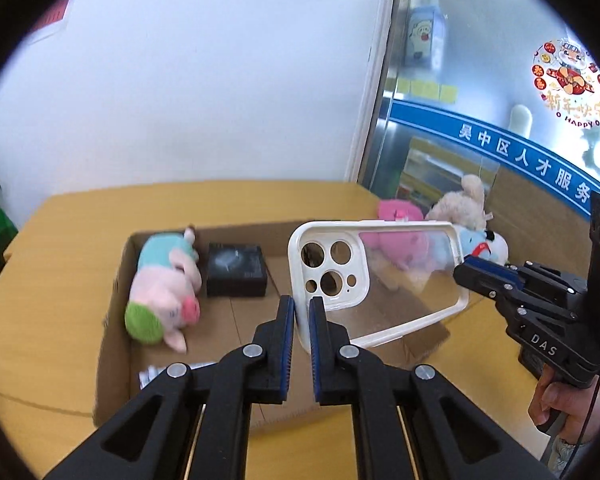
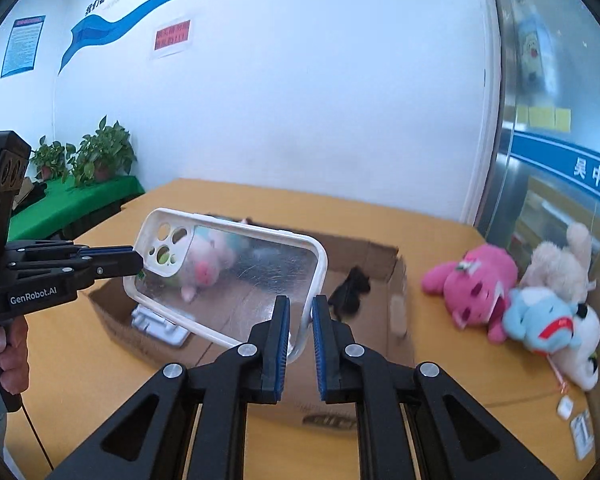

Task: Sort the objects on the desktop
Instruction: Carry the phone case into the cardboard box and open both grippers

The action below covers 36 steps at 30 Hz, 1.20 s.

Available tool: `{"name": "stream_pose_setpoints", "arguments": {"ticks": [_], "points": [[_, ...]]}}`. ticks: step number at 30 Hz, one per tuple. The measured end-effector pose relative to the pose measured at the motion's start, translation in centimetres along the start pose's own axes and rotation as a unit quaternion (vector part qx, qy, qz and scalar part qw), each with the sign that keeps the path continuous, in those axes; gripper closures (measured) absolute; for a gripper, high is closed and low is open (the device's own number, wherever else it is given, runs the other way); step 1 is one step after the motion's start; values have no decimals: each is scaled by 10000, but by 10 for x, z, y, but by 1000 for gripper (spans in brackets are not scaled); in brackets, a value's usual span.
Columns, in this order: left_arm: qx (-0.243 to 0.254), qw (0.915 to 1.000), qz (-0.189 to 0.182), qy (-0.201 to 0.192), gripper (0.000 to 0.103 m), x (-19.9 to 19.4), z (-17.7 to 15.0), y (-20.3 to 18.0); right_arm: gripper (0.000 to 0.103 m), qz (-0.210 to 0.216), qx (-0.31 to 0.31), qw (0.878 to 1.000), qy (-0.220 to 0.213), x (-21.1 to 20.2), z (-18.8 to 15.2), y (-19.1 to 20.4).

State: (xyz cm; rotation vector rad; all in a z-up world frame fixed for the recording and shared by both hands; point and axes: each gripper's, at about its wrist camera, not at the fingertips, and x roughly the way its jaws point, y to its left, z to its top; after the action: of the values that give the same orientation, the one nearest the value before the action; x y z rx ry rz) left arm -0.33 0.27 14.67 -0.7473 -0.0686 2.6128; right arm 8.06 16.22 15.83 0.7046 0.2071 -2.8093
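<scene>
**Phone case held over the open box, toys off to the right**

In the left wrist view, the phone case (image 1: 374,280) sits mid-frame above the cardboard box (image 1: 112,320), pinched at its lower left edge by the left gripper (image 1: 302,316) and at its right end by the right gripper (image 1: 466,268). The box rests on the table (image 1: 60,240). Inside the box, a plush pig (image 1: 164,292) lies at the left, with a small box-shaped device (image 1: 236,276) just right of it. A pile of plush toys (image 1: 460,216) lies on the table at right, behind the case, outside the box.
</scene>
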Motion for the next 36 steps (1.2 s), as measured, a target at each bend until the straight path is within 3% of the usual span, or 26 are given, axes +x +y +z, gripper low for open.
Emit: {"name": "stream_pose_setpoints", "arguments": {"ticks": [4, 8, 14, 18, 22, 28, 31, 33, 34, 35, 36], "points": [[12, 9999, 149, 60, 96, 19, 20, 12, 91, 54, -26, 9999, 132, 27, 22, -5], [-196, 9985, 178, 482, 96, 56, 25, 33, 91, 245, -11, 9987, 444, 72, 31, -13], [-633, 9885, 343, 1329, 96, 130, 9, 67, 89, 365, -73, 9890, 1434, 170, 20, -19], [-707, 9773, 474, 1939, 96, 167, -6, 79, 89, 566, -83, 9684, 2426, 237, -12, -18], [-849, 9607, 577, 2581, 96, 194, -25, 88, 89, 759, 53, 9447, 3190, 278, -33, -21], [-1154, 9395, 519, 3182, 96, 207, -39, 97, 89, 789, -20, 9139, 3982, 305, -48, -16], [-1238, 9341, 578, 3299, 96, 208, -43, 100, 85, 751, -112, 9118, 4036, 305, -51, -11], [-1216, 9387, 638, 3161, 92, 199, -41, 99, 55, 667, -78, 9126, 4033, 305, -53, -11], [-1183, 9415, 699, 3077, 88, 194, -40, 99, 47, 621, -82, 9160, 3963, 301, -52, -11], [-1153, 9458, 763, 2940, 76, 187, -39, 99, 39, 619, -68, 9213, 3838, 296, -50, -12], [-1148, 9503, 808, 2778, 67, 181, -36, 101, 33, 622, -35, 9330, 3545, 284, -44, -14]]}}
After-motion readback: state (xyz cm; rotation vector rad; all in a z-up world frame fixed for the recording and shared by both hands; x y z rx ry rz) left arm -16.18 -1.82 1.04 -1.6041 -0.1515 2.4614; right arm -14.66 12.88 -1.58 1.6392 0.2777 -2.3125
